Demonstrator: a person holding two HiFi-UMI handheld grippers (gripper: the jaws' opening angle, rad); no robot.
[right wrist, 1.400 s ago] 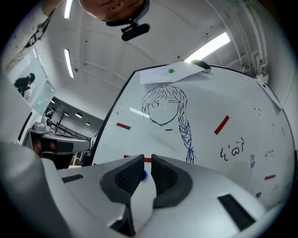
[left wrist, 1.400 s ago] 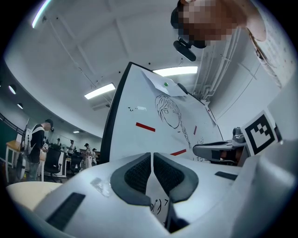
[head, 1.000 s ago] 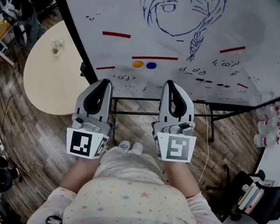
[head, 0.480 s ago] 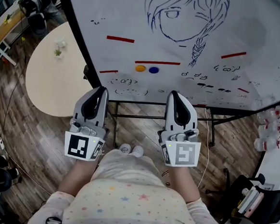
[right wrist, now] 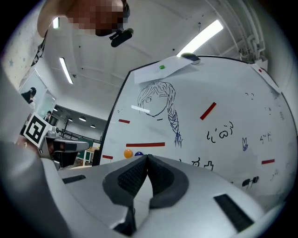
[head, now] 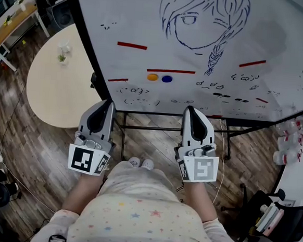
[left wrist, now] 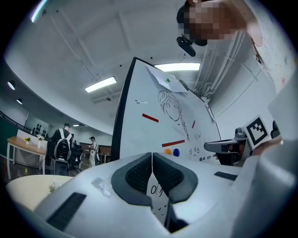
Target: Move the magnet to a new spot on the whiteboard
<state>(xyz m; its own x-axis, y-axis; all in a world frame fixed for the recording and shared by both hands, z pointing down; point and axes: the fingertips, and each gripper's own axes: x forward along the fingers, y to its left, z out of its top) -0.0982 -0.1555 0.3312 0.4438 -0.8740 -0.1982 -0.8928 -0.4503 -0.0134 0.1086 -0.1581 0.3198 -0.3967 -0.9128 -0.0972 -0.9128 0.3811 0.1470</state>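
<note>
Round beige surface (head: 54,92) at left w/ small plant (head: 62,57) near its upper edge. Wood floor (head: 29,150) around it. Clear bottles (head: 290,139) at right edge; black bag (head: 282,222) w/ books, lower right. Left gripper view: person w/ backpack (left wrist: 61,145), far left.

Fingers of right gripper (right wrist: 147,158) together, empty; orange magnet (right wrist: 128,153) on whiteboard (right wrist: 223,107), likely blue magnet (right wrist: 138,153) just beside

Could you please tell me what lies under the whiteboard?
Black stand bars and wood floor show below the whiteboard; the left gripper and right gripper hide parts of the bars.
</note>
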